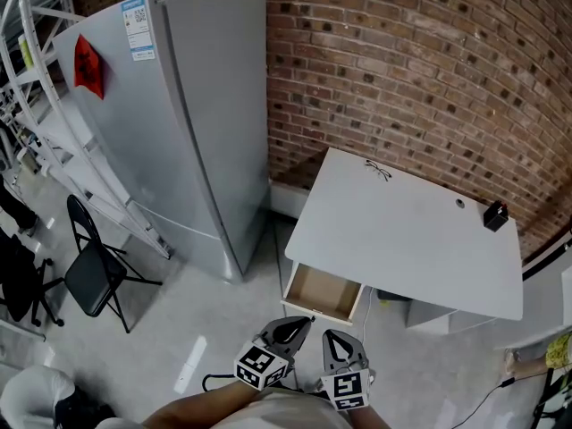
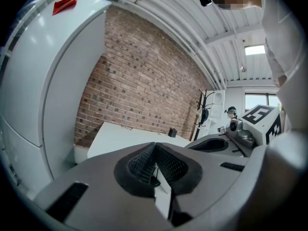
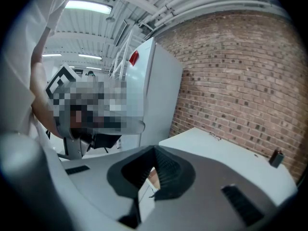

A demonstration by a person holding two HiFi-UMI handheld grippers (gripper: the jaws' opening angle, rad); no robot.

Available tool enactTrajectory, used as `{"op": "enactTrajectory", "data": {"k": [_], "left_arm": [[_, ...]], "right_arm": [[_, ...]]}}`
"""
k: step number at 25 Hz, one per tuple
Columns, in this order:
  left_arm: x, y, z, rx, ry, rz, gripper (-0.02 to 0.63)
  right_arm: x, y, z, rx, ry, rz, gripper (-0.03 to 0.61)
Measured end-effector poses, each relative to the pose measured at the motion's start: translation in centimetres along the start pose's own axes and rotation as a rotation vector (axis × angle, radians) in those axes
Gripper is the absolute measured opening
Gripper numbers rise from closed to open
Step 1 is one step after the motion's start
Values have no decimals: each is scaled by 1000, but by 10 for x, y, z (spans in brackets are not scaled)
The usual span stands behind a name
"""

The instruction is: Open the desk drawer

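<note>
At the bottom centre of the head view, the person is holding the left gripper (image 1: 300, 323) and the right gripper (image 1: 338, 336) side by side, both pointing up the frame. Each gripper's own view is showing its jaws pressed together at the tips, with nothing between them.

Just above the two tips, the desk drawer (image 1: 323, 293) is standing pulled out from the near edge of the white desk (image 1: 402, 239), showing its bare wooden inside; neither gripper is touching it.

A pair of glasses (image 1: 378, 170) is lying at the far edge of the desktop, and a small black object (image 1: 495, 215) is sitting near its right corner.

At the lower left, a black folding chair (image 1: 94, 273) is standing on the concrete floor. Behind it, a tall grey refrigerator (image 1: 179, 123) is filling the upper left of the frame, and a brick wall (image 1: 420, 70) is running behind the desk.
</note>
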State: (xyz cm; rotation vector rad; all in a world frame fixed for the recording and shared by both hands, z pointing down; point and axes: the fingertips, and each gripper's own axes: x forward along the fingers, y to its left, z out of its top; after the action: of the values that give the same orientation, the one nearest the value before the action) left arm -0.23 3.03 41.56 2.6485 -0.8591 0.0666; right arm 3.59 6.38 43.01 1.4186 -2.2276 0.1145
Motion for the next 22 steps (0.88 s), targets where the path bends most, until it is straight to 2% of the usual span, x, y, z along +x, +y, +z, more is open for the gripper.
{"op": "enactTrajectory", "data": {"k": [14,22], "left_arm": [[-4,-13,-9,1,28,-29,8],[4,-19,-9,4,22,-30,8]], "right_arm": [[-4,14,-10,2,21,18,15],[-5,3,-13,10,21,15,15]]}}
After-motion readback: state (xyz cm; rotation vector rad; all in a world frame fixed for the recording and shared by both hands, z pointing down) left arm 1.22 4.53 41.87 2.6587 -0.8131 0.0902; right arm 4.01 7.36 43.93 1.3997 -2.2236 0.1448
